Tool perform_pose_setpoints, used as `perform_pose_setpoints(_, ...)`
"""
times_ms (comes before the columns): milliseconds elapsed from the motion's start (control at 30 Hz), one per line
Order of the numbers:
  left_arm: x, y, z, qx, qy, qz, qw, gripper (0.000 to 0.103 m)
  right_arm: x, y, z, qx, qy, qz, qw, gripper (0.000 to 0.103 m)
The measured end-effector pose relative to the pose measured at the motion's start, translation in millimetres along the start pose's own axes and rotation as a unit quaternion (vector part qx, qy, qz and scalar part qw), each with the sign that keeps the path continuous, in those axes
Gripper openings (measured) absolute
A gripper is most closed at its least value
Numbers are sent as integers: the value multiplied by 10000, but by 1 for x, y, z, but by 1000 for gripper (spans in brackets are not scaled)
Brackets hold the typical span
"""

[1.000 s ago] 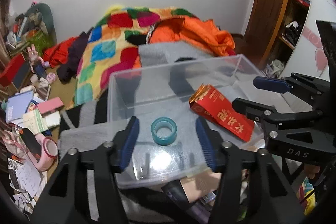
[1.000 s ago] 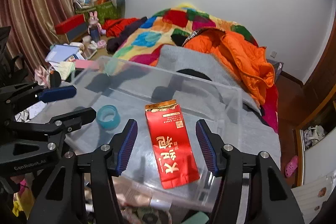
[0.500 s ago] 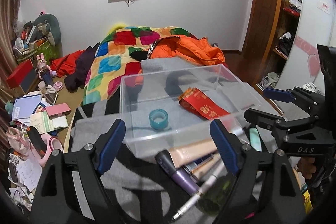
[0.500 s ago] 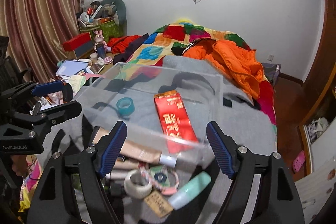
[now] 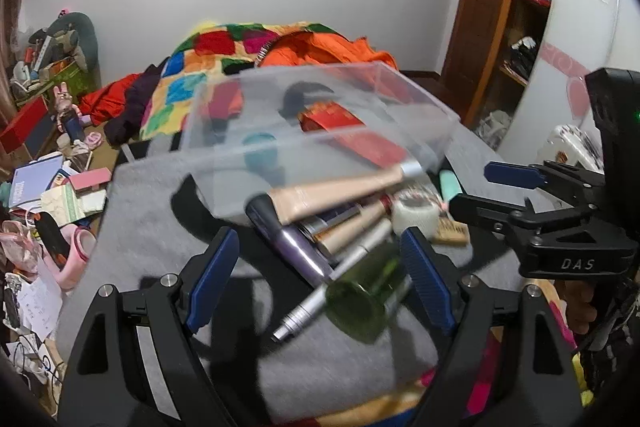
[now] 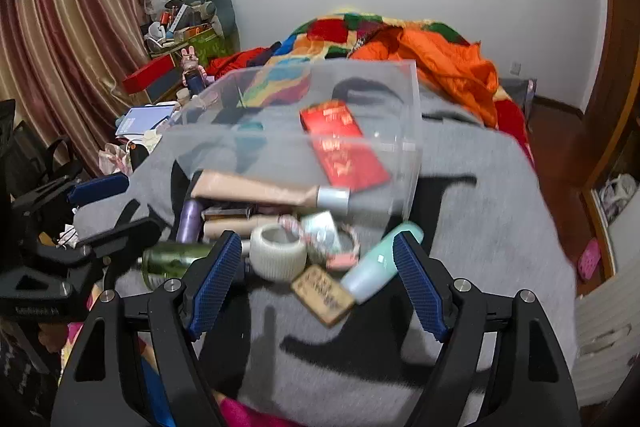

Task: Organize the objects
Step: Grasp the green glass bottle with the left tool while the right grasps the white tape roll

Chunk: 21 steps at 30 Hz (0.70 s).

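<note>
A clear plastic box (image 5: 400, 95) (image 6: 404, 147) stands on a grey blanket (image 5: 160, 227) (image 6: 480, 227). Inside lie a red packet (image 5: 348, 129) (image 6: 340, 147) and a teal tape ring (image 5: 260, 151). In front of the box lies a pile: a beige tube (image 5: 336, 191) (image 6: 260, 189), a purple tube (image 5: 296, 247), a green bottle (image 5: 368, 291) (image 6: 176, 259), a white tape roll (image 6: 278, 255), a mint bottle (image 6: 380, 263) and a wooden tag (image 6: 322, 295). My left gripper (image 5: 320, 275) is open over the pile. My right gripper (image 6: 316, 279) is open over the tape roll and tag.
A bed with a patchwork quilt (image 5: 224, 67) and an orange jacket (image 6: 440, 67) lies behind the box. Books, a red box and clutter (image 5: 40, 167) cover the floor at left. A wooden door and shelves (image 5: 508, 27) stand at right.
Both grippers have pulled back from the box and opened wider. The pile of tubes and bottles in front of the box has come into view under them.
</note>
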State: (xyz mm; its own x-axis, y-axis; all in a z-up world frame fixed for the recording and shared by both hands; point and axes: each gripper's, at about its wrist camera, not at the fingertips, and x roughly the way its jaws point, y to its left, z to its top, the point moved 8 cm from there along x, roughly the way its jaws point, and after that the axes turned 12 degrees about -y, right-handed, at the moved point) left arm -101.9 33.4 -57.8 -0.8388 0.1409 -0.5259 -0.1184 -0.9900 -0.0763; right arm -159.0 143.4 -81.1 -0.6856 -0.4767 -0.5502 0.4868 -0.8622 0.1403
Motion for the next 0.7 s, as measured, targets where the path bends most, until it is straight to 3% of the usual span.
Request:
perform_pose_setpoints(200, 4, -17, -19, -26, 87, -226, 9997, 82, -5, 0, -17, 95, 30, 3, 10000, 75)
perform_pose_setpoints(300, 8, -22, -24, -21, 114, -289, 9995, 72, -7, 2, -21, 112, 26, 66, 9999, 75)
perform_pose_setpoints(400, 12, -23, -30, -57, 200, -351, 9992, 62, -6, 5, -24, 105, 37, 90, 9999, 72)
perform_pose_setpoints(467, 13, -23, -32, -68, 225, -367, 9990, 57, -2, 8, -27, 163, 89, 192, 9996, 64)
perform_pose_setpoints(567, 10, -23, -33, -132, 153, -402, 9990, 53, 5, 14, -29, 194, 159, 308, 9992, 54)
perform_pose_setpoints(700, 1, -21, -34, -231, 43, -437, 9988, 49, 15, 19, -30, 255, 242, 416, 9985, 51)
